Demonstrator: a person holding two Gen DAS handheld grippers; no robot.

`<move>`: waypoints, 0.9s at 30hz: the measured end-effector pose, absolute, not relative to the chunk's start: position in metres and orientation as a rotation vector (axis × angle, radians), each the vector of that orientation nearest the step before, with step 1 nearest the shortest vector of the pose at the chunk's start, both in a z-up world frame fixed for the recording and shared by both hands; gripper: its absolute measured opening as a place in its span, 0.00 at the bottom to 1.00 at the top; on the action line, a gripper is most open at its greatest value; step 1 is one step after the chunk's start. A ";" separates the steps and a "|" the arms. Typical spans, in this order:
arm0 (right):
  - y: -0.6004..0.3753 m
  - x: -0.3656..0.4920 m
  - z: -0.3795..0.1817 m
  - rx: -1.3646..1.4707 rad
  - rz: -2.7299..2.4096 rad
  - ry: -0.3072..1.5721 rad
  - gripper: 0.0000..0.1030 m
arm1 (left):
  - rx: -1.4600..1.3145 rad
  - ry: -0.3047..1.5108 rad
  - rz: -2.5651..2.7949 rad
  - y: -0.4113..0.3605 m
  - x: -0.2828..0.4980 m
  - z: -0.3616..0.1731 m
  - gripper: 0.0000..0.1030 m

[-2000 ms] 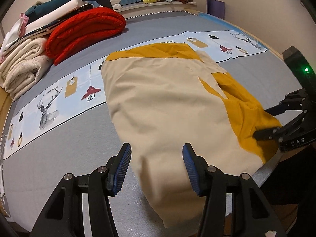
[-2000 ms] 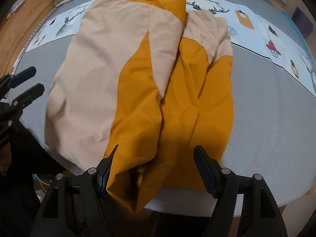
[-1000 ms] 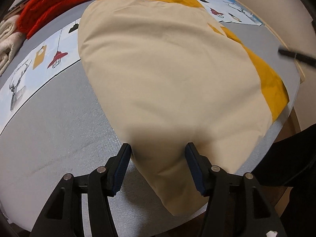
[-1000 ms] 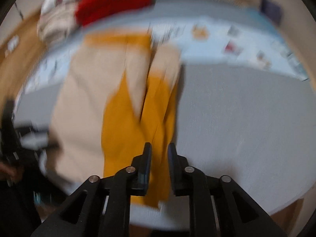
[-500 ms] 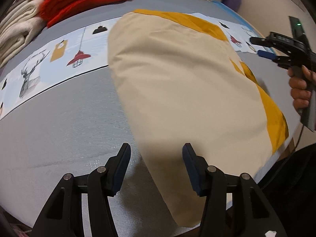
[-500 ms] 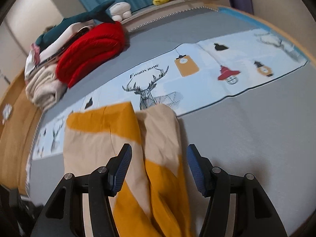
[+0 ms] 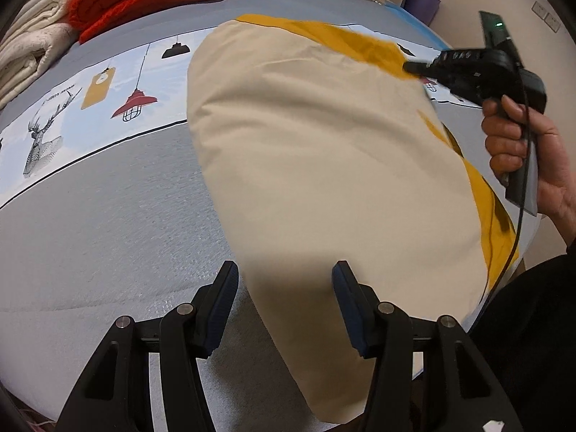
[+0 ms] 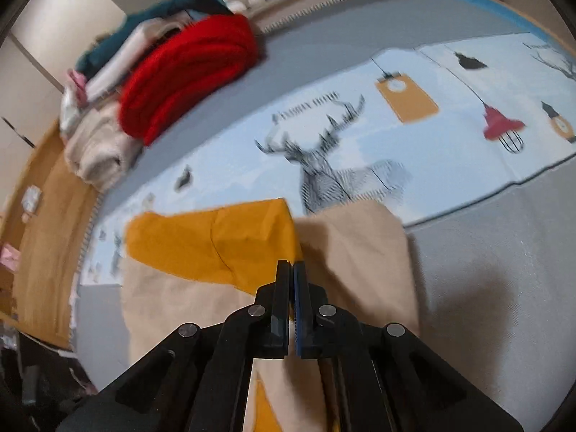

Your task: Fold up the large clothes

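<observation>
A large beige and mustard-yellow garment (image 7: 324, 165) lies on the grey bed; it also shows in the right wrist view (image 8: 223, 248). My left gripper (image 7: 284, 298) is open, its fingers astride the garment's near beige end just above it. My right gripper (image 8: 291, 270) has its jaws together over the garment's far yellow edge; whether cloth is pinched between them is unclear. The right gripper (image 7: 414, 68) also shows in the left wrist view, held by a hand over the far right part of the garment.
A printed light-blue runner with deer and lamps (image 8: 396, 136) crosses the bed. A red blanket (image 8: 187, 72), beige folded blankets (image 7: 32, 46) and plush toys are piled at the far side. The bed's near edge (image 7: 252, 403) lies below my left gripper.
My right gripper has moved forward to the garment's far yellow edge and its jaws have shut. My left gripper stays open over the near end, with the view shifted slightly.
</observation>
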State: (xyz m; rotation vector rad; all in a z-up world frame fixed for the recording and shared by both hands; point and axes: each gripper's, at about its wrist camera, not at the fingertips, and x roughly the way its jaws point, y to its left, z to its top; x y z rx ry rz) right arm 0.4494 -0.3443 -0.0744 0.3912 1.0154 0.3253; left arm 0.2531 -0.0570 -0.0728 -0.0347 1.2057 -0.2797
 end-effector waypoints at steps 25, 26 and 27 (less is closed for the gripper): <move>-0.319 0.350 -0.047 -0.102 0.389 1.052 0.36 | -0.065 1.172 -0.346 -0.068 0.241 -0.063 0.49; -0.315 0.341 -0.062 -0.173 0.395 1.126 0.36 | -0.050 1.187 -0.342 -0.071 0.242 -0.066 0.49; -0.316 0.334 -0.077 -0.233 0.376 1.188 0.36 | -0.038 1.202 -0.339 -0.072 0.242 -0.070 0.49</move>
